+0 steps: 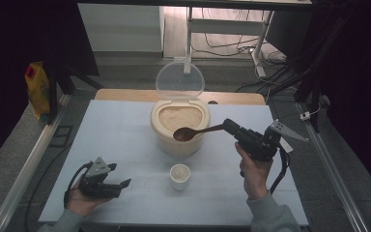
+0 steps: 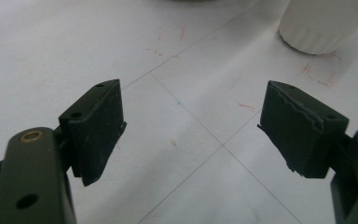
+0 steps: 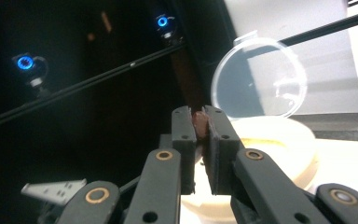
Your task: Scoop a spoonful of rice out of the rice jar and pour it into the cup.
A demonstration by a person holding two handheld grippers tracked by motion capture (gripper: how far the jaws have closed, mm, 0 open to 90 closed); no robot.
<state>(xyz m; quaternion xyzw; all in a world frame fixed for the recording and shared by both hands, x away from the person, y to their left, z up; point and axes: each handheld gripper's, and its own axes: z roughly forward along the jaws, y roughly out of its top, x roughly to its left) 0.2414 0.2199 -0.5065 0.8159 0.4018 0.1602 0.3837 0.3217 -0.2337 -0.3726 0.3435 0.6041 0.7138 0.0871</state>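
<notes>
The right gripper (image 1: 233, 127) clamps the spoon (image 1: 193, 132); its bowl extends left over the rice tub (image 1: 179, 140), the cup (image 1: 179, 176) nearer. The left gripper (image 1: 121, 185) rests with jaws apart.

On my counter (image 1: 125, 145) I count one rice container (image 1: 179, 126) with one clear lid (image 1: 179, 79), one brown spoon (image 1: 193, 132), one white cup (image 1: 179, 176), plus my two claws: left (image 1: 121, 186), right (image 1: 228, 125).
</notes>
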